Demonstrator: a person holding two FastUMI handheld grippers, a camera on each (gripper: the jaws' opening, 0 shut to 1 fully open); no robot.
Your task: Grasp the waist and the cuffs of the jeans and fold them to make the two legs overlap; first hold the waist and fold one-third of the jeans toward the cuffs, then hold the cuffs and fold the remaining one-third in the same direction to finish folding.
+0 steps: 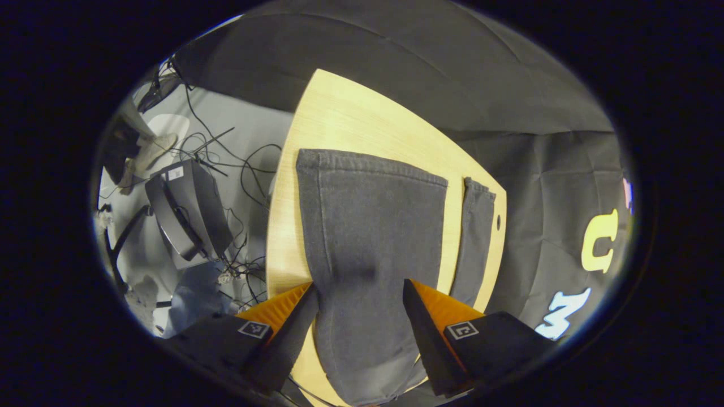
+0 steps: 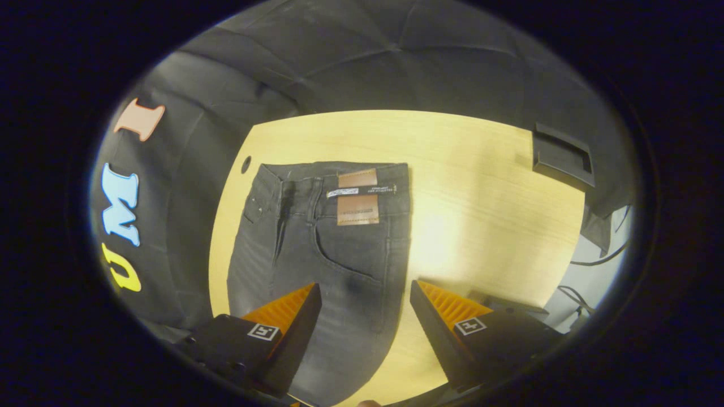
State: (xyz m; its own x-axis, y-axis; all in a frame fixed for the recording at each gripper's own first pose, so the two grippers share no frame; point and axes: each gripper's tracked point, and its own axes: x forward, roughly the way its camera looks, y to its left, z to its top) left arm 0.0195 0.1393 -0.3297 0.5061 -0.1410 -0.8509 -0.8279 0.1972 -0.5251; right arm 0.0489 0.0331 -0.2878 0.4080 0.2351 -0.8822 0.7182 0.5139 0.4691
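In the left gripper view the left hand-held gripper (image 1: pixel 360 294), fingers apart and gripping nothing, hangs above the leg end of the jeans (image 1: pixel 370 237), which lie flat on the tabletop (image 1: pixel 339 118) with their long axis running straight away from it to the cuffs (image 1: pixel 367 164) at the far end; a second, narrower leg lies just to the right. In the right gripper view the right hand-held gripper (image 2: pixel 366 297), also spread and empty, hovers over the thigh area, the waist (image 2: pixel 334 172) lying far ahead. By my judgement, each hand-held gripper is nearer its own end for the lengthwise fold.
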